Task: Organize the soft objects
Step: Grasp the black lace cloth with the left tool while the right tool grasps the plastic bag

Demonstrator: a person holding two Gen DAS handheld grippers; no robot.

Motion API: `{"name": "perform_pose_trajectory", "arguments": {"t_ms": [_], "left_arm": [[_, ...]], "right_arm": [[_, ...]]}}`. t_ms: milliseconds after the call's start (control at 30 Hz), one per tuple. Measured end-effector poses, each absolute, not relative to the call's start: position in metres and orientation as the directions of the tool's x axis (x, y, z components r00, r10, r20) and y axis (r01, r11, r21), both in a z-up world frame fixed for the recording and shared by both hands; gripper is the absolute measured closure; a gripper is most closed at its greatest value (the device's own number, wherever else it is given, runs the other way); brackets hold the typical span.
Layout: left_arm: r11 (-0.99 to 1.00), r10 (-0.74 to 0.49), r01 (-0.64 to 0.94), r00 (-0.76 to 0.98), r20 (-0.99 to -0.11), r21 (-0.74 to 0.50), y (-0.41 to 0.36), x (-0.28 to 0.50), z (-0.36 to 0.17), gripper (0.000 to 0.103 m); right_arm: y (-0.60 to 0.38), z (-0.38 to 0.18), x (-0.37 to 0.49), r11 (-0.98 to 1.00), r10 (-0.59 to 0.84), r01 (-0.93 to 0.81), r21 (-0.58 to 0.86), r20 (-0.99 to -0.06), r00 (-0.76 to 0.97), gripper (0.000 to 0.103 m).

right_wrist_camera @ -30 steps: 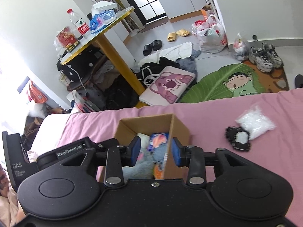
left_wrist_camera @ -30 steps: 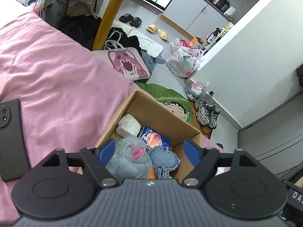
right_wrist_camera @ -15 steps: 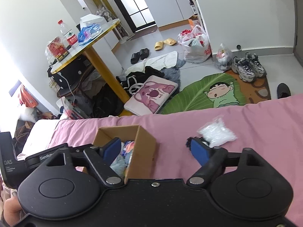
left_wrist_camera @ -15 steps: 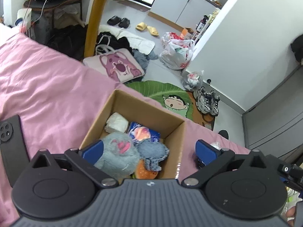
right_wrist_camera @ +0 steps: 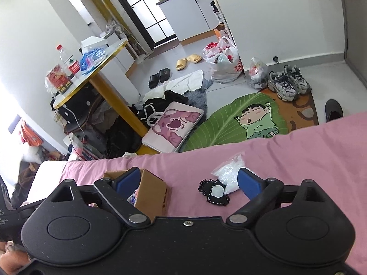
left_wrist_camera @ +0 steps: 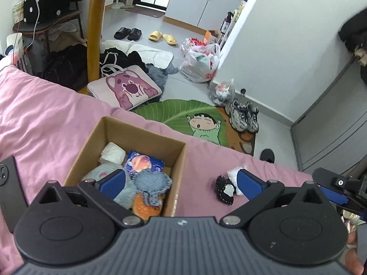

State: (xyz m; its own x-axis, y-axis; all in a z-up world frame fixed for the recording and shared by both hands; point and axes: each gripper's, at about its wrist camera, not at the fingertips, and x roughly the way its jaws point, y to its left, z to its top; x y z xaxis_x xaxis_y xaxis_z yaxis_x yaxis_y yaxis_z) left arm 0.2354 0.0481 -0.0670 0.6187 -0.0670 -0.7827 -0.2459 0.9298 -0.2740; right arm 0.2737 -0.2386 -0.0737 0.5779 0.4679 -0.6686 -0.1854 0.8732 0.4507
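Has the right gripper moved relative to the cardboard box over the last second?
Yes. The right gripper has shifted rightward off the cardboard box, toward the black patch and white bag, and its jaws have opened.

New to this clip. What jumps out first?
An open cardboard box sits on the pink bedspread, stuffed with soft toys, a grey plush on top. Right of it, a small black pouch and a white bag lie loose on the bedspread, touching. Both grippers, left and right, are wide open and empty.
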Motion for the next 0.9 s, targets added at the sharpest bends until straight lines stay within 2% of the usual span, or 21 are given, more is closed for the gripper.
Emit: {"name": "perform_pose_trajectory", "arguments": {"t_ms": [500,733,900], "left_arm": [[0.946,-0.046,-0.235,0.586,-0.809,-0.225,-0.003,0.263,-0.082,0.001],[0.946,-0.053,-0.232,0.581,-0.812,-0.227,-0.026,0.280,-0.102,0.004],[0.946,-0.086,-0.214,0.560,-0.824,-0.245,-0.038,0.296,-0.121,0.011]], "right_arm": [[-0.279,-0.115,0.292,0.828,0.518,-0.119,0.548,-0.664,0.540,0.014],[-0.296,-0.138,0.306,0.807,0.534,-0.074,0.585,-0.673,0.512,0.022],[-0.304,-0.157,0.319,0.790,0.549,-0.039,0.612,-0.677,0.490,0.025]]}}
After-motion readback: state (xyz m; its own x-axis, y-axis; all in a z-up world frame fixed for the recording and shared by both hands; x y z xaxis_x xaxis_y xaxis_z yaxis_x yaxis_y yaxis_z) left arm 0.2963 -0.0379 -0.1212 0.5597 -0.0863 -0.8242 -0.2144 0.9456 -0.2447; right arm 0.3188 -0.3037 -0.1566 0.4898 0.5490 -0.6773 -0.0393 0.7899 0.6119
